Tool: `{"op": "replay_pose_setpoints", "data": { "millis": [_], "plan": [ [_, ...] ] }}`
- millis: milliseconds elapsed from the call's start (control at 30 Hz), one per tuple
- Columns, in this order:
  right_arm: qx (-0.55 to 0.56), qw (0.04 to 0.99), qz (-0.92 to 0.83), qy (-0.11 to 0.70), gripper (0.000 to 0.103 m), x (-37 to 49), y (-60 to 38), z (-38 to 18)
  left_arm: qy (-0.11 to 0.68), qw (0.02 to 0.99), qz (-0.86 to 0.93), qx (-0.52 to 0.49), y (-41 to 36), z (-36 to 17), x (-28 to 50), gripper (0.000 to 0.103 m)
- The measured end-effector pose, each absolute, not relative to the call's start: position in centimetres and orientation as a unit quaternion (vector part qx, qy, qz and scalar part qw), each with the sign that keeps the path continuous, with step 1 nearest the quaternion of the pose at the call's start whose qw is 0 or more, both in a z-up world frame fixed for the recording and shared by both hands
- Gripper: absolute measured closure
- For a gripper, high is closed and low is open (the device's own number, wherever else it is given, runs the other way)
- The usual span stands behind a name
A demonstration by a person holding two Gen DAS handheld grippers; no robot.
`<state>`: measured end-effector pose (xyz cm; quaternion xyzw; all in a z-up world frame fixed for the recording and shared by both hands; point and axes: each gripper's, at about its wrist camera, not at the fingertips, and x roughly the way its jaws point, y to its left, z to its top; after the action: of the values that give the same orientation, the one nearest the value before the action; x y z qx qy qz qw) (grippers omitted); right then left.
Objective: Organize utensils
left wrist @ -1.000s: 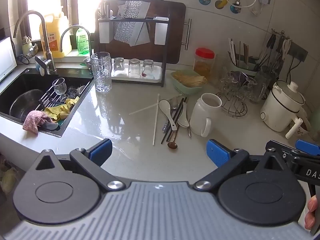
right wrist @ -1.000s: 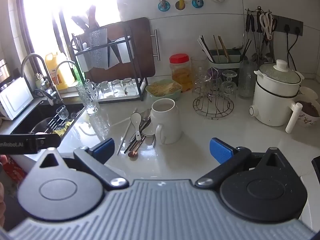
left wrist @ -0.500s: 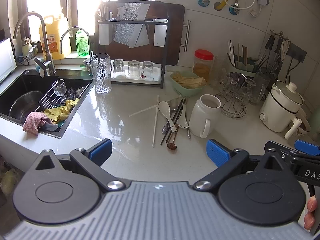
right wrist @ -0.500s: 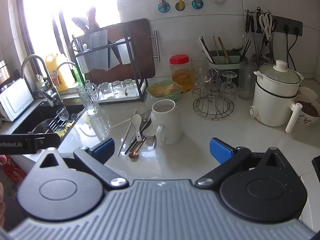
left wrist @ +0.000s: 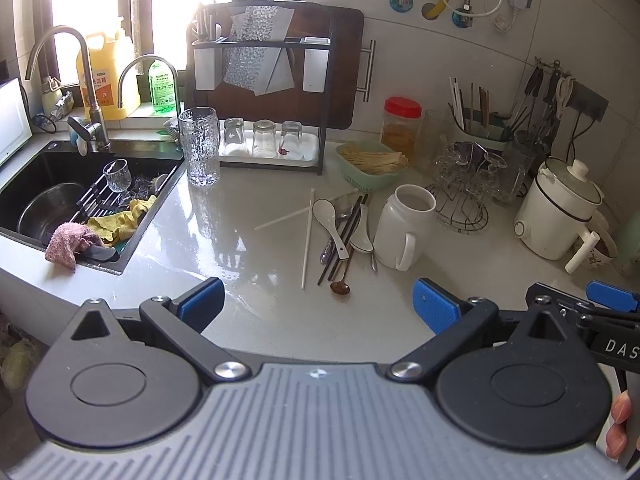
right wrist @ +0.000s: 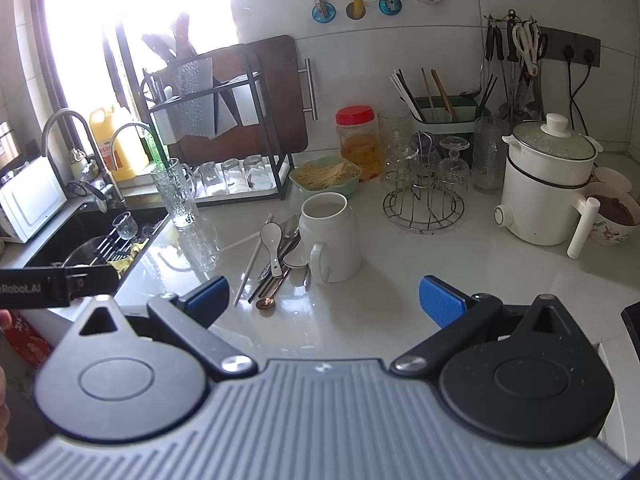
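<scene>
Utensils lie in a loose heap on the pale glossy tabletop [left wrist: 248, 312]: a white ceramic soup spoon [left wrist: 331, 222], two long white chopsticks [left wrist: 307, 236] crossed over each other, dark chopsticks [left wrist: 341, 240], a copper-coloured metal spoon [left wrist: 340, 287] and a second pale spoon [left wrist: 362, 236], all just left of the tall white ceramic mug [left wrist: 402, 230]. Over the last second very little has changed: both views have crept slightly closer to the heap and nothing in it has been shifted, so the sorting has, by my reading, not begun and this is only the approach. The left hand-held gripper [left wrist: 316, 306] hangs with its blue-padded jaws wide apart and empty, the heap ahead of it and a little right of centre, with bare tabletop between. The right hand-held gripper [right wrist: 322, 298] is likewise spread and empty; from its view the copper spoon [right wrist: 266, 303] sits nearest, just ahead of its left finger, and the mug [right wrist: 330, 236] stands straight ahead. A green utensil caddy [right wrist: 444, 116] already holding chopsticks stands by the back wall, a likely destination.
</scene>
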<state>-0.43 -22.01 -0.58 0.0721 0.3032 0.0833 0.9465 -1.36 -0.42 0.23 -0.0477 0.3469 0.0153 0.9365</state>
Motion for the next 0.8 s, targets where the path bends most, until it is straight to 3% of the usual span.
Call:
{"op": "replay_pose_setpoints", "data": {
  "millis": [800],
  "plan": [
    [0.073,0.945,0.094,0.306,0.0,-1.8,-21.9,-1.0,0.347,0.936,0.012,-0.046,-1.0,0.2,-2.6,0.001]
  ]
}}
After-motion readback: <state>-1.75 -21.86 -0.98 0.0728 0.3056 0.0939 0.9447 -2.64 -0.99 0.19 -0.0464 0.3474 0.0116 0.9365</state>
